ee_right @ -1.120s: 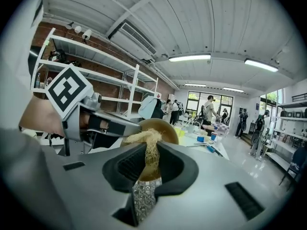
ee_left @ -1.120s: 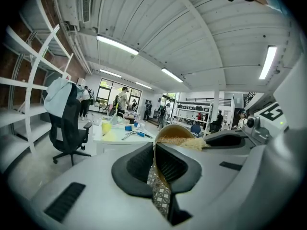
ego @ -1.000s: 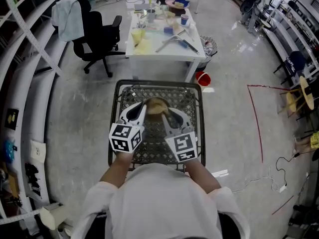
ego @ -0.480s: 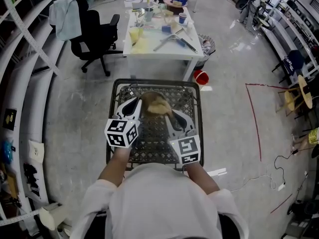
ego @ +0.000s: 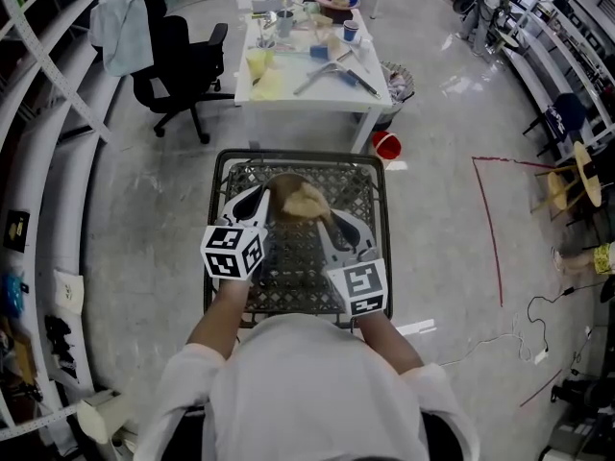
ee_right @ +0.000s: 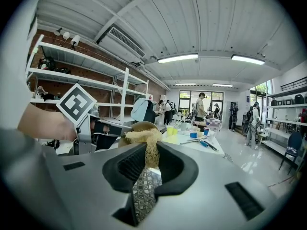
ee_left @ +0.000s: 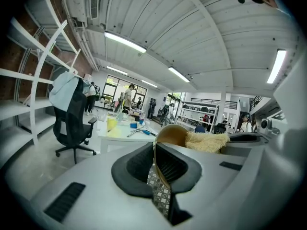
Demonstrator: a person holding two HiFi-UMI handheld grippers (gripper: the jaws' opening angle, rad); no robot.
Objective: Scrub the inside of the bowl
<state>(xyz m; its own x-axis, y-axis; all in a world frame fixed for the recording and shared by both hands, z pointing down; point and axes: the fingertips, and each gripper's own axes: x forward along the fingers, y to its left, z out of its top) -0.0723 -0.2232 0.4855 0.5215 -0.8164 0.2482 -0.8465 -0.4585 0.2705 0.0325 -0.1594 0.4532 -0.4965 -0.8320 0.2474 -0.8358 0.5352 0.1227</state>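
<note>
Left hand-held gripper (ee_left: 154,152): clamping the rim of the bowl (ee_left: 171,134).
Right hand-held gripper (ee_right: 149,159): pinching a straw-coloured scrubber (ee_right: 144,138).
Marker cubes (ego: 233,253): showing black-and-white squares.

The bowl (ee_left: 170,134) has a smooth, matt tan surface, either wood or plastic; I cannot tell which. The scrubber (ee_right: 144,135) is a rough, dry tangle of straw-coloured fibres. The left gripper (ee_left: 154,150) and right gripper (ee_right: 151,152) have smooth, matt grey plastic shells and black ribbed pads (ee_left: 134,164). The table (ego: 370,185) is a dark metal lattice. The floor (ego: 144,219) is polished grey, glossy in patches. A soft pale cloth (ego: 120,27) covers a black chair (ego: 187,60).
</note>
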